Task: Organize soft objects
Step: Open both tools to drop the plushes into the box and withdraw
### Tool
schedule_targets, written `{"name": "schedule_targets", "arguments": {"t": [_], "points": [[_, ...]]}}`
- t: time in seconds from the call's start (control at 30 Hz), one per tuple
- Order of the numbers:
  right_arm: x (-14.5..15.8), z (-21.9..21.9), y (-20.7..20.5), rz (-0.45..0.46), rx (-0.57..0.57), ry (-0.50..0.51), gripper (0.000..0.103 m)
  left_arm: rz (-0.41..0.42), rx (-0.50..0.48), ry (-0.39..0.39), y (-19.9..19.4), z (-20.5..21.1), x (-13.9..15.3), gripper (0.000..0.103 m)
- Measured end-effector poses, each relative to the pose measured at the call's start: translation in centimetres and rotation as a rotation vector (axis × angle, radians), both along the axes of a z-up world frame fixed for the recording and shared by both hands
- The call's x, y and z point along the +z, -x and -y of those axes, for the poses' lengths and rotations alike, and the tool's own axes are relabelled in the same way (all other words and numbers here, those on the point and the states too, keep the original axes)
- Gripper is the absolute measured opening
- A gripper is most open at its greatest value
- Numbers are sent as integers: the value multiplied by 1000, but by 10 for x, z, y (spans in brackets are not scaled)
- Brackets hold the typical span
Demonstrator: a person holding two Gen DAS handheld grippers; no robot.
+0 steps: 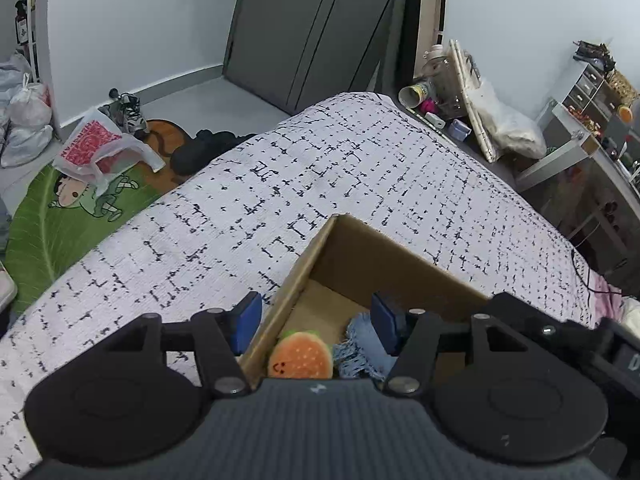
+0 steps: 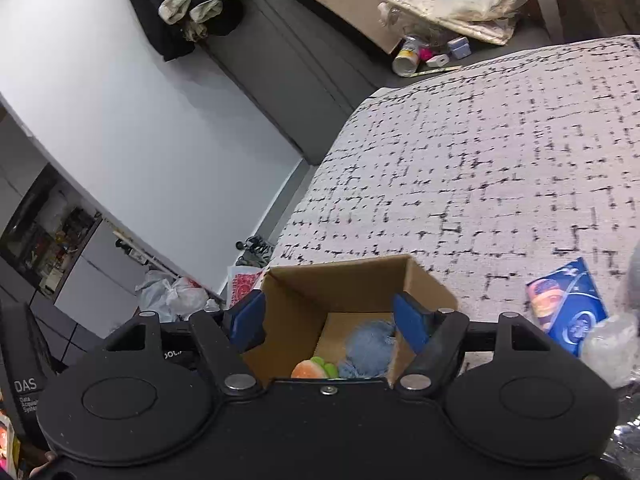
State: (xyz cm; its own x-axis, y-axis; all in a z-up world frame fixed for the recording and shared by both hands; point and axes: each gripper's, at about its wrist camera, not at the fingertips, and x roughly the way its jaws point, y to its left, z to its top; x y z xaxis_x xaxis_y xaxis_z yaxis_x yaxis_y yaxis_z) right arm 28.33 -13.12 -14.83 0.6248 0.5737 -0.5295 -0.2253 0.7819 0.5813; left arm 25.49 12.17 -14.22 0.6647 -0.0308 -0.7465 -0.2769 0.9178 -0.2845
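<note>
- Both grippers are hovering over the open cardboard box [image 1: 362,258] sitting on the patterned bed [image 1: 320,168].
- The left gripper [image 1: 316,320] is spreading its fingers wide, gripping nothing.
- The right gripper [image 2: 329,318] is likewise standing open and empty.
- The burger plush [image 1: 301,356] and blue yarn bundle [image 2: 370,346] are lying side by side inside the box.
- Judging by this, a drop-off is finishing; next, withdrawing and finding another soft item seems needed.
</note>
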Motion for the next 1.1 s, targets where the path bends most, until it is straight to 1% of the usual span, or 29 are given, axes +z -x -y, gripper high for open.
{"name": "schedule_targets", "arguments": {"t": [0.03,0.07,0.1,0.17,0.33,0.4,0.47,0.63,0.73,0.83,0.87,1.0,1.1], "points": [[2,2,3,4,-9,6,77,-4,-1,-9,1,1,2,61],[5,6,6,9,-18,9,82,-5,-2,-20,3,2,4,66],[8,9,9,14,-27,9,85,-2,-1,-27,5,2,6,69],[15,15,14,24,-34,13,86,8,-3,-45,10,5,10,77],[26,27,28,18,-28,45,88,-17,0,-22,22,11,19,80],[30,31,33,14,-22,57,92,-18,2,-18,29,15,24,82],[35,37,40,15,-17,68,94,-19,14,-19,37,19,28,88],[48,55,55,20,-9,77,98,-31,10,-14,57,29,36,90],[54,66,63,26,-15,89,99,-29,-5,-4,68,37,43,96],[60,78,71,31,-19,88,99,-20,-17,3,79,45,52,100],[62,82,73,36,-23,88,103,-16,-20,-2,81,47,55,102],[69,97,82,57,-39,90,103,1,-28,-8,93,59,68,102],[68,111,91,49,-37,47,103,1,-31,21,101,66,74,102]]}}
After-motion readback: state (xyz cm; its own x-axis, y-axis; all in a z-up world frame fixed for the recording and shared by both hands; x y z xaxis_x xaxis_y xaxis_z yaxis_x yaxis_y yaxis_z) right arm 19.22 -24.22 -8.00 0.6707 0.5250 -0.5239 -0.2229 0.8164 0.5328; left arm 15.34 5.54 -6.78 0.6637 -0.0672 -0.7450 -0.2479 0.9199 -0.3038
